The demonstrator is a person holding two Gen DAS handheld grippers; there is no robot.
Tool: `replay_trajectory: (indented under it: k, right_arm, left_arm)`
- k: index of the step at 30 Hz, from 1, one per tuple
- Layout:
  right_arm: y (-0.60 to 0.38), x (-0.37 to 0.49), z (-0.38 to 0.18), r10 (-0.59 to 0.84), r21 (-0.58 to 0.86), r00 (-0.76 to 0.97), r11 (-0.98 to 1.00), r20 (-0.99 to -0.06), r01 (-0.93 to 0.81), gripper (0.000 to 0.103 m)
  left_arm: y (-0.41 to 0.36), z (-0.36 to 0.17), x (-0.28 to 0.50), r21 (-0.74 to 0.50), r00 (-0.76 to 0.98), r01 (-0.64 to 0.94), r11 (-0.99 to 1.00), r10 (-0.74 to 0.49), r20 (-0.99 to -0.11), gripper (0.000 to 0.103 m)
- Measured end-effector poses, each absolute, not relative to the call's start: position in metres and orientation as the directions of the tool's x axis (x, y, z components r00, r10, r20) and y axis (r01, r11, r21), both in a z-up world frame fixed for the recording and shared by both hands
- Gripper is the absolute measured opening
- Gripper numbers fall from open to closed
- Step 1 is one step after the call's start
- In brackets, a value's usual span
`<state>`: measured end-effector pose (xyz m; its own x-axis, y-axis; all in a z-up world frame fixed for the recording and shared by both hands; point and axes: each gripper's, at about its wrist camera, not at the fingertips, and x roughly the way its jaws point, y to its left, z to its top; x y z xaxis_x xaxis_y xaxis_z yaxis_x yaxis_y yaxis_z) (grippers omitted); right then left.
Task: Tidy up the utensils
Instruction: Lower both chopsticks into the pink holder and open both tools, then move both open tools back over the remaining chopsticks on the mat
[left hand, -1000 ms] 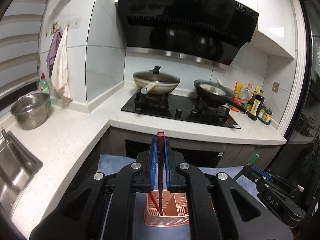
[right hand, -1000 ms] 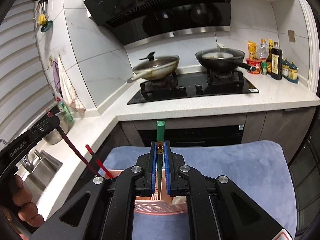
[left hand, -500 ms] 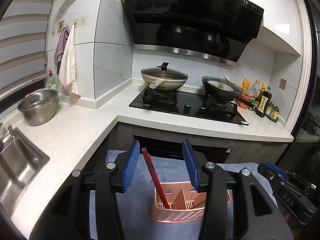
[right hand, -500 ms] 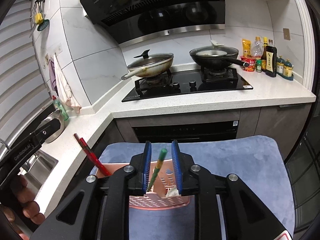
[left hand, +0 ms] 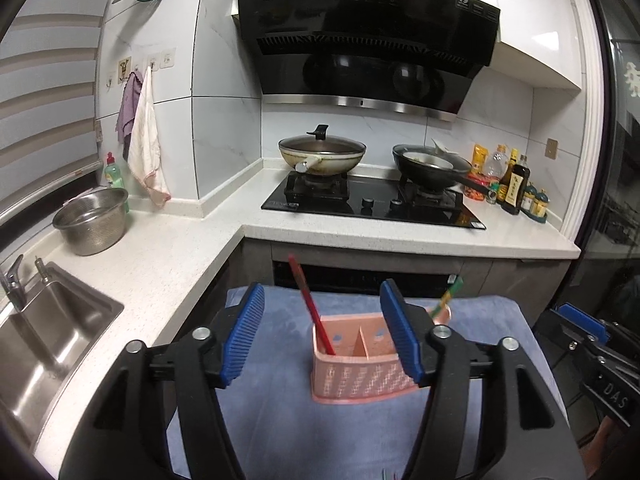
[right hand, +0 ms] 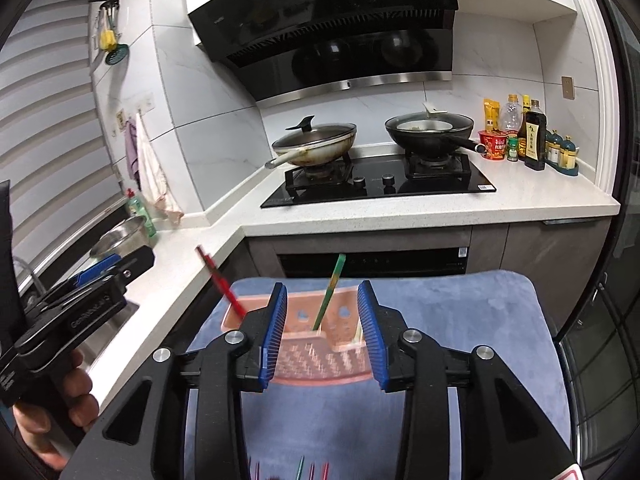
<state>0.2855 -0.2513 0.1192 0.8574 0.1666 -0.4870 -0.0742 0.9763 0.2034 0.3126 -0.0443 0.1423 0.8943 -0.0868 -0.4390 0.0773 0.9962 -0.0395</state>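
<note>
A blue mat (left hand: 280, 400) carries a pink caddy (left hand: 356, 380) (split into compartments). The red chopstick (left hand: 312, 312) leans in its left compartment, the green chopstick (right hand: 330, 292) stands further right. Left gripper (left hand: 322, 336) and right gripper (right hand: 322, 334) are both opening, jaws apart, gripping nothing.

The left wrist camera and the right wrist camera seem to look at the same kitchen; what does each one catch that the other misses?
Only the left wrist view shows the sink with its tap, and the left gripper, its jaws opening around nothing.

Only the right wrist view shows the hand holding the other tool, a red noodle cup, and the right gripper, jaws opening, empty.

Both show the pink basket on the blue mat, with red chopsticks and a green chopstick standing in it.
</note>
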Motion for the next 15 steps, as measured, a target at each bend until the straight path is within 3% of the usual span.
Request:
replay_trajectory:
  k: [6,15]
  right_arm:
    - [-0.251,0.223,0.09,0.136,0.17,0.831,0.984,-0.539,-0.051,0.041]
    - [-0.239,0.14,0.005,0.092,0.128,0.722,0.992,-0.685,-0.004,0.041]
  left_arm:
    - [-0.03,0.113,0.263,-0.023,0.872,0.067,0.997,-0.07,-0.484,0.061]
    - [-0.012,0.043,0.192,0.0,0.796,0.049,0.999,-0.039,-0.605,0.064]
